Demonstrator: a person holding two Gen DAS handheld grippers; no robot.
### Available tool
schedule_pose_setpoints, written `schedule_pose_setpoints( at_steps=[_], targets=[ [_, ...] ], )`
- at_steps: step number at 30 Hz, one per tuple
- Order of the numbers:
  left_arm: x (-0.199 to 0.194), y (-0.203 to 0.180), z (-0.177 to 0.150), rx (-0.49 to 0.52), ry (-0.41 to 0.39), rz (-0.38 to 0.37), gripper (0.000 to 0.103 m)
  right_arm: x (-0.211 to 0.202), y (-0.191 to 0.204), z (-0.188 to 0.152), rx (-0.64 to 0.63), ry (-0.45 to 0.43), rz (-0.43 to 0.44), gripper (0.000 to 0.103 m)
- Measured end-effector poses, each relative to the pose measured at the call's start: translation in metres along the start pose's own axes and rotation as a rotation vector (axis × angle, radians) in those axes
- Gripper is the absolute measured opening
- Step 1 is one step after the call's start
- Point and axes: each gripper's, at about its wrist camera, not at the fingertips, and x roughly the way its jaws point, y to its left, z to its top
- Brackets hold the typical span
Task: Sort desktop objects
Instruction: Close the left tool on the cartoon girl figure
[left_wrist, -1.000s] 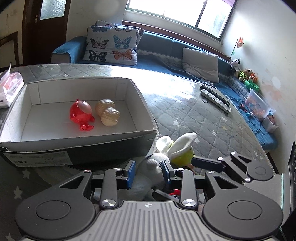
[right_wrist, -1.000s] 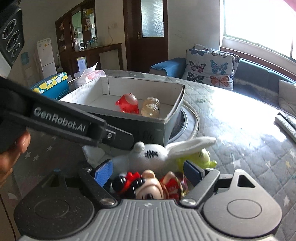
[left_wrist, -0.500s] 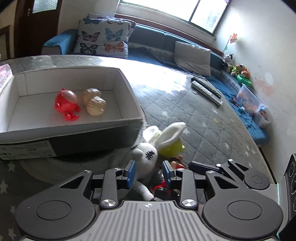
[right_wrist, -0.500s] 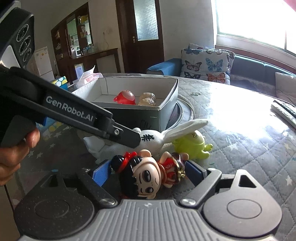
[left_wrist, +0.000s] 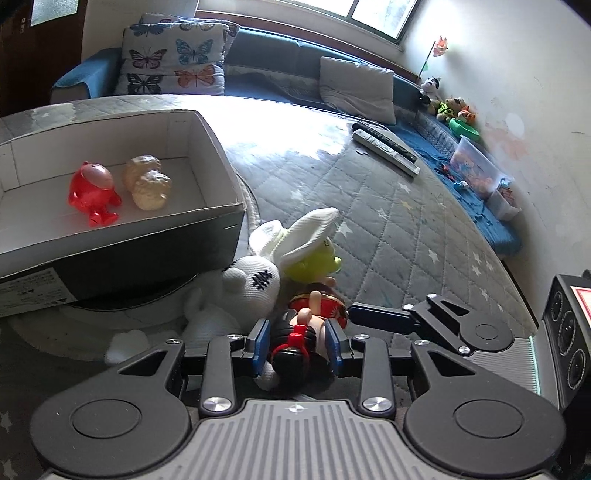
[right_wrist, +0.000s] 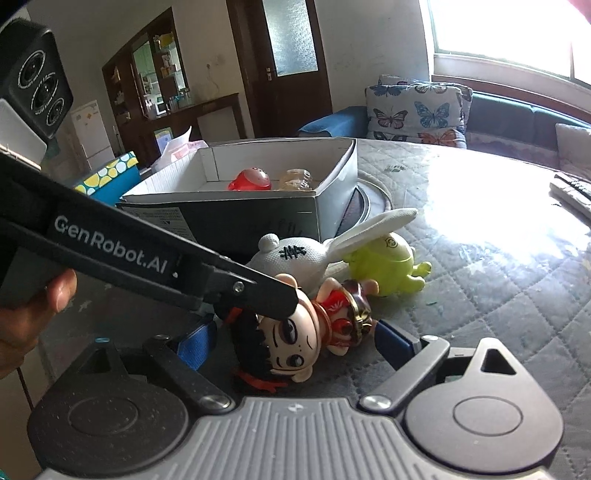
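Left wrist view: both grippers straddle one doll (left_wrist: 301, 332), lower centre, lying on the quilted table (left_wrist: 406, 206).
Left gripper (left_wrist: 295, 341) and right gripper (right_wrist: 295, 341) are both opening, pads clear of it. Risk: two grips colliding, or nudging the rabbit plush (left_wrist: 255, 284) beside the box (left_wrist: 221, 162).

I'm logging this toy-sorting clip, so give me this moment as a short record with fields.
box: cardboard box holds red figure and amber figure
outside box: white plush rabbit, green toy, black-haired doll on quilted tabletop
left gripper: opening, doll's head between pads
right gripper: opening, doll between pads
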Motion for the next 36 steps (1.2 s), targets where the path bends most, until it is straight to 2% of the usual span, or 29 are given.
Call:
schedule_pose_setpoints(
  at_steps=[9,16,24,36],
  targets=[
    [0.003,-0.006,0.000,0.061,0.015,0.003,0.040,0.007,-0.013,-0.001,0.039,0.008,0.053,0.091],
    [0.004,-0.011,0.000,0.090,0.024,0.017,0.042,0.007,-0.012,-0.004,0.035,0.001,0.053,0.089],
    [-0.002,-0.018,-0.002,0.118,0.008,0.029,0.037,0.000,-0.009,-0.005,0.048,-0.002,0.036,0.088],
    [-0.022,-0.030,-0.001,0.172,-0.068,0.057,0.037,-0.014,0.003,0.009,0.005,-0.031,0.004,0.088]
  ],
)
